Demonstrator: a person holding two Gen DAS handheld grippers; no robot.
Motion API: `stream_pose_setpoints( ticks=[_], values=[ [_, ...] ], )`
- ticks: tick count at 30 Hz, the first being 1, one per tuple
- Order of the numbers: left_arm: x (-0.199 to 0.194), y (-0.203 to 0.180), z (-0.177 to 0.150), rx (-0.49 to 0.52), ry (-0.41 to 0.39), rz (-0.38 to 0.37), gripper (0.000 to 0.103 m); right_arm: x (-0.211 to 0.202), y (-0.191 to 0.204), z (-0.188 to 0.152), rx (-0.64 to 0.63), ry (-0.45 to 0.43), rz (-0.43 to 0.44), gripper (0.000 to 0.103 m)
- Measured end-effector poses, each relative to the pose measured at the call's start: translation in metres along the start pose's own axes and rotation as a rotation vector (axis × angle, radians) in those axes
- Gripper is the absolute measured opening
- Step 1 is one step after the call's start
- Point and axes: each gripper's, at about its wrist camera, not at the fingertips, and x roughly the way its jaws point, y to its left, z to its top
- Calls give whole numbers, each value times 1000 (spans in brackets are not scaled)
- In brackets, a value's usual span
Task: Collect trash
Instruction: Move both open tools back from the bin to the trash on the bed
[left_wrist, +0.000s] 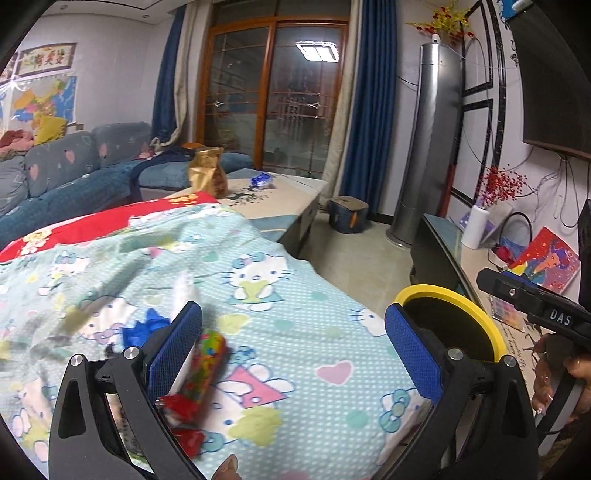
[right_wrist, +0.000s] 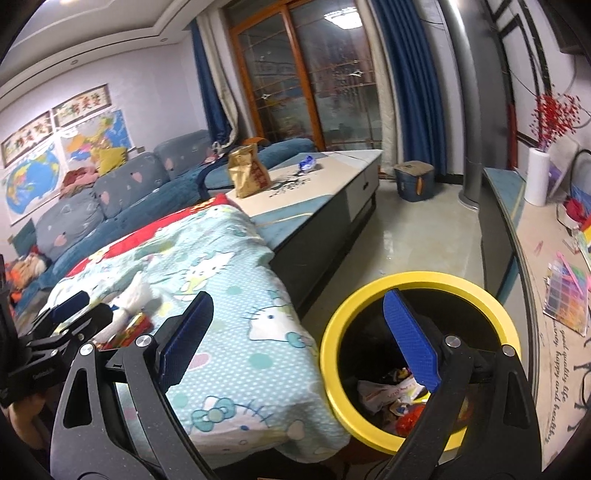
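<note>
Trash lies on a Hello Kitty cloth (left_wrist: 288, 332): a colourful candy wrapper (left_wrist: 207, 363), red wrappers (left_wrist: 181, 406), a blue wrapper (left_wrist: 142, 328) and white tissue (left_wrist: 184, 291). My left gripper (left_wrist: 293, 334) is open above the cloth, its left finger beside the colourful wrapper. My right gripper (right_wrist: 299, 325) is open and empty, its right finger over the yellow-rimmed bin (right_wrist: 334, 354), which holds several wrappers (right_wrist: 388, 397). The bin rim also shows in the left wrist view (left_wrist: 476, 306). The tissue (right_wrist: 135, 293) and a red wrapper (right_wrist: 136, 325) show in the right wrist view too.
A coffee table (right_wrist: 332, 192) beyond the cloth carries a gold bag (right_wrist: 245, 170) and a blue wrapper (right_wrist: 308, 162). A blue sofa (right_wrist: 122, 199) runs along the left. A TV stand (right_wrist: 524, 258) is on the right, a box (right_wrist: 413, 181) on the floor.
</note>
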Motion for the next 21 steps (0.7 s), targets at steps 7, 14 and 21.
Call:
stream_pose_setpoints(
  ticks=[7, 14, 21],
  values=[
    [-17, 33, -6, -48, -7, 71, 96, 7, 26, 1, -33, 24, 53, 85],
    [-31, 64, -16, -80, 15, 133, 96, 19, 59, 4, -49, 66, 145, 85],
    [-37, 83, -35, -91, 74, 153, 96, 37, 99, 4, -95, 128, 222, 85]
  ],
)
